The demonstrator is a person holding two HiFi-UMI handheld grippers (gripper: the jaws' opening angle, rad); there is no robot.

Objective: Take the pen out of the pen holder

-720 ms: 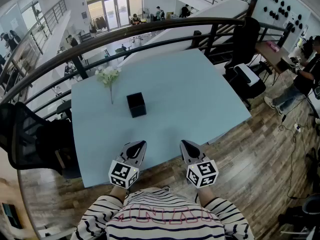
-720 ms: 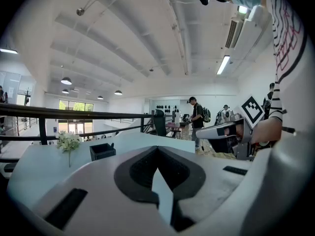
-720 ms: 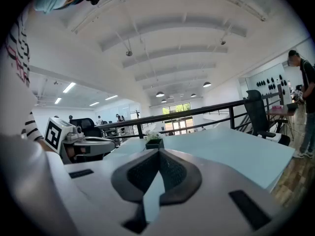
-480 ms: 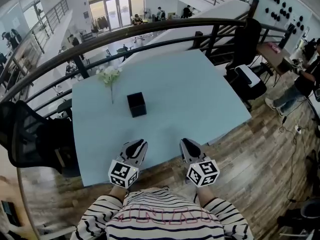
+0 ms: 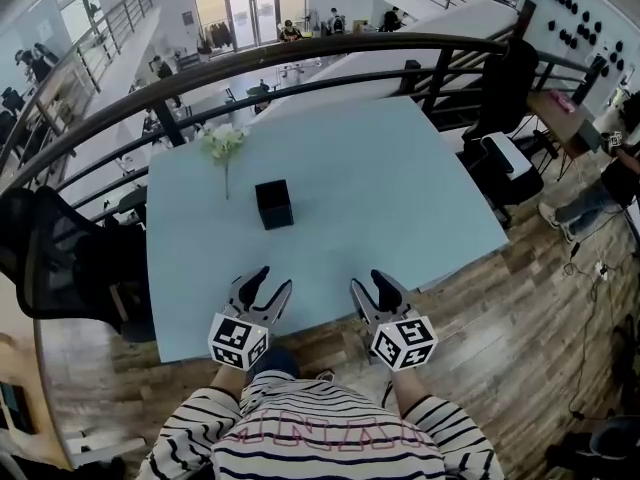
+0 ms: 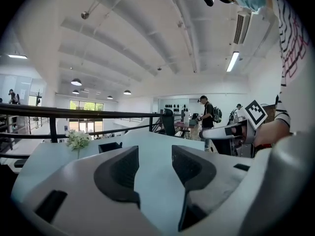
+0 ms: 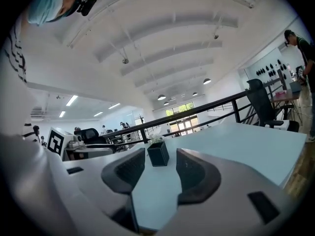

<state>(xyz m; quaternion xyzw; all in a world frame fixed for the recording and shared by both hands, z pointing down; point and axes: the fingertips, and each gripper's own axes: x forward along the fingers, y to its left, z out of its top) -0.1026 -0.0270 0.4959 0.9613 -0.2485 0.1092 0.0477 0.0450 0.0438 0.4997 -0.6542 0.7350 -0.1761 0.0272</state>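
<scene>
Jaws gape on left gripper and right gripper (pen holder well beyond).

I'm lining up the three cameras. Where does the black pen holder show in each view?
Head view: pen holder, slightly up and left of centre.
Left gripper view: pen holder, left of centre.
Right gripper view: pen holder, near centre, seen far off between the jaws.
Shared landmark: white flower, close by it in all three.

head view looks down on the table; both gripper views skim it low, seemingly sharing the pen holder
</scene>
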